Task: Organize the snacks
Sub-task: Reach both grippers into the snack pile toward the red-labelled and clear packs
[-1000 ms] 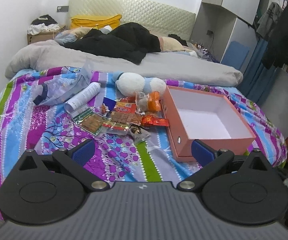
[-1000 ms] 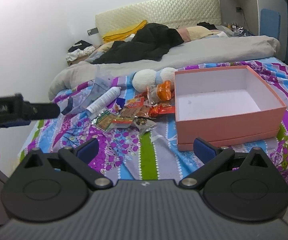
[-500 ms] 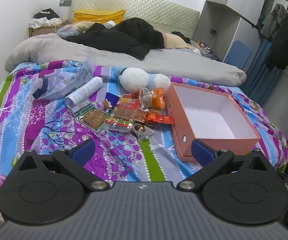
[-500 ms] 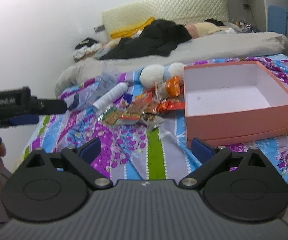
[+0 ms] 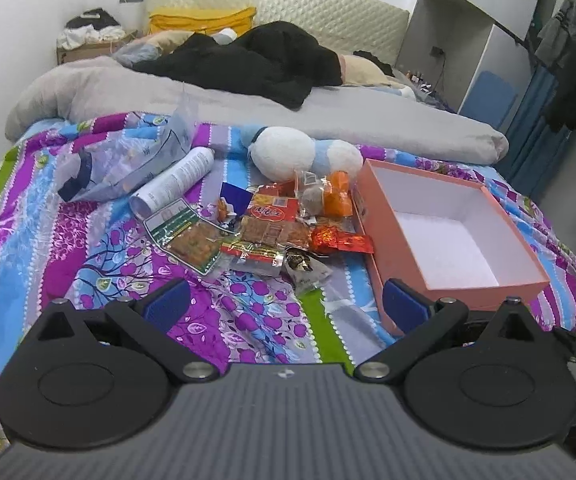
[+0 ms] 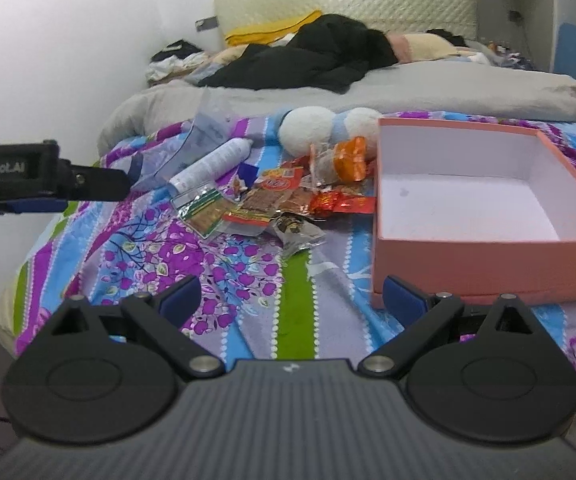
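Several snack packets (image 5: 264, 232) lie in a heap on the colourful bedspread, just left of an open, empty pink box (image 5: 447, 240). The heap (image 6: 272, 204) and the box (image 6: 487, 208) also show in the right wrist view. My left gripper (image 5: 286, 306) is open and empty, short of the heap. My right gripper (image 6: 289, 298) is open and empty, near the box's front corner. The left gripper's body (image 6: 40, 180) shows at the left edge of the right wrist view.
A white tube (image 5: 174, 184), a clear plastic bag (image 5: 128, 164) and a white-and-blue plush toy (image 5: 299, 154) lie behind the snacks. A grey duvet (image 5: 327, 120) and black clothing (image 5: 256, 64) cover the far half of the bed.
Both grippers have moved forward toward the bed; the snacks and the box look larger and nearer. Jaws stay open. Nothing on the bed has moved.
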Demonstrator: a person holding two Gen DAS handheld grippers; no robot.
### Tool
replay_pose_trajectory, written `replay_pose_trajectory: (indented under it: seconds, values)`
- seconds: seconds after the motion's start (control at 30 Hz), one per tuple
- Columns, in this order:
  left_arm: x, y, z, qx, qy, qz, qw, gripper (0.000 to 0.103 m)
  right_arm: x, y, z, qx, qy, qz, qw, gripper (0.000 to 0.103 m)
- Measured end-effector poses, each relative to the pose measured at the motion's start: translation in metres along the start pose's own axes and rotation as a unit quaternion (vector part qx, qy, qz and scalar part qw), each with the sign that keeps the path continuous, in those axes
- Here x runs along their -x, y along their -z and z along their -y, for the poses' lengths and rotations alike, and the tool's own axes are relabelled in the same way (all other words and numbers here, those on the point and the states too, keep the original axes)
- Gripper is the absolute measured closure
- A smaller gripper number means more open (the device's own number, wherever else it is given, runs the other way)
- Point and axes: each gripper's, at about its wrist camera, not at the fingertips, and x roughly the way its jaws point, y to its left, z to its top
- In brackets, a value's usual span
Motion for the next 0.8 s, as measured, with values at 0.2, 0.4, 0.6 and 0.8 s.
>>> replay_pose_trajectory:
  seconds: [0.2, 0.4, 0.6, 0.8]
  values:
    - [-0.038, -0.010, -0.024, 0.024, 0.001, -0.015, 0.9996, 0.000, -0.030, -0.014, -0.013, 0.032, -0.022, 0.002, 0.999, 0.004]
    - [-0.081, -0.018, -0.049, 0.042, 0.010, -0.042, 0.9982, 0.001, -0.069, -0.027, -0.020, 0.051, -0.051, -0.028, 0.997, 0.005]
    - [-0.134, -0.023, -0.069, 0.048, 0.022, -0.069, 0.9962, 0.001, -0.117, -0.037, -0.020, 0.076, -0.057, -0.059, 0.994, 0.026]
    - [-0.194, -0.031, -0.075, 0.041, 0.040, -0.092, 0.9942, 0.002, -0.175, -0.040, -0.012, 0.093, -0.036, -0.093, 0.991, 0.026]
